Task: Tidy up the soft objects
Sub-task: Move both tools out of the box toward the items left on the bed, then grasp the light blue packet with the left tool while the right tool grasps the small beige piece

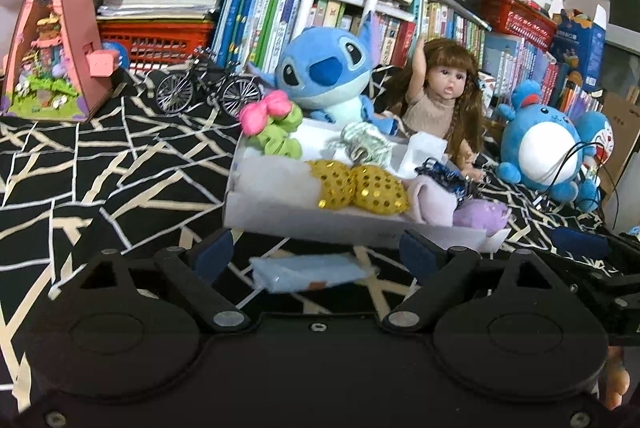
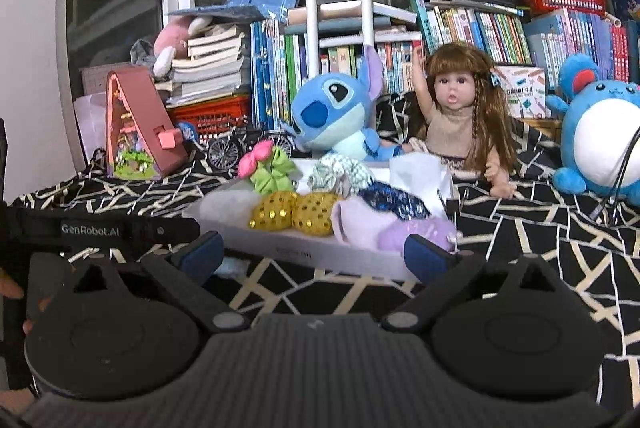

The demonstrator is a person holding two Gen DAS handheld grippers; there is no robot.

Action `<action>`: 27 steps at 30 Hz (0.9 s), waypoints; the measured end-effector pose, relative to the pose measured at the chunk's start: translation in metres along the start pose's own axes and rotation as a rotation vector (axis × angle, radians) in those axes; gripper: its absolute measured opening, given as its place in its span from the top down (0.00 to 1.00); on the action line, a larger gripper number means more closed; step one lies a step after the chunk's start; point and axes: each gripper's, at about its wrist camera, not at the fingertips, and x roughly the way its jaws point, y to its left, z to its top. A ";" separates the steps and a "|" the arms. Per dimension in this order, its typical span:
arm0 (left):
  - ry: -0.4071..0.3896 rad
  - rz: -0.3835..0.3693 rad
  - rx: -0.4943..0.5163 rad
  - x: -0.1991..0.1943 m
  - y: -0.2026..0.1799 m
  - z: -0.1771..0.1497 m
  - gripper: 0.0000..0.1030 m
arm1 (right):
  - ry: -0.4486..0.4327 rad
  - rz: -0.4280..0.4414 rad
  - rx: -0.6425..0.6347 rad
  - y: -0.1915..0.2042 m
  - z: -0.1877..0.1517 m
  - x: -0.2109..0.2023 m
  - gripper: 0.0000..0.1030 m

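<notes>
A white shallow box (image 1: 320,224) (image 2: 288,248) holds soft things: a pink and green scrunchie (image 1: 272,124) (image 2: 266,166), a gold sequin one (image 1: 360,186) (image 2: 296,212), a green checked one (image 1: 362,142) (image 2: 340,174), lilac plush pieces (image 1: 460,206) (image 2: 384,224) and a dark blue sequin piece (image 1: 440,174) (image 2: 394,202). A light blue folded cloth (image 1: 308,272) lies on the cloth between my left gripper's fingers. My left gripper (image 1: 316,254) is open just before the box. My right gripper (image 2: 316,254) is open and empty at the box's near edge.
A blue Stitch plush (image 1: 324,76) (image 2: 336,112), a doll (image 1: 440,100) (image 2: 460,116) and a round blue plush (image 1: 544,144) (image 2: 600,140) sit behind the box. A toy bicycle (image 1: 208,88), pink model house (image 1: 52,40) and book rows (image 2: 480,24) stand at the back.
</notes>
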 end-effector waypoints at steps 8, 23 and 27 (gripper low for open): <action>0.047 0.025 -0.004 0.007 0.007 -0.015 0.13 | 0.045 0.022 -0.034 0.004 -0.020 -0.002 0.02; 0.068 0.040 -0.011 0.027 0.000 -0.020 0.13 | 0.113 0.057 -0.141 0.017 -0.049 -0.008 0.05; 0.073 0.045 -0.026 0.032 -0.001 -0.018 0.13 | 0.127 0.063 -0.163 0.020 -0.056 -0.005 0.10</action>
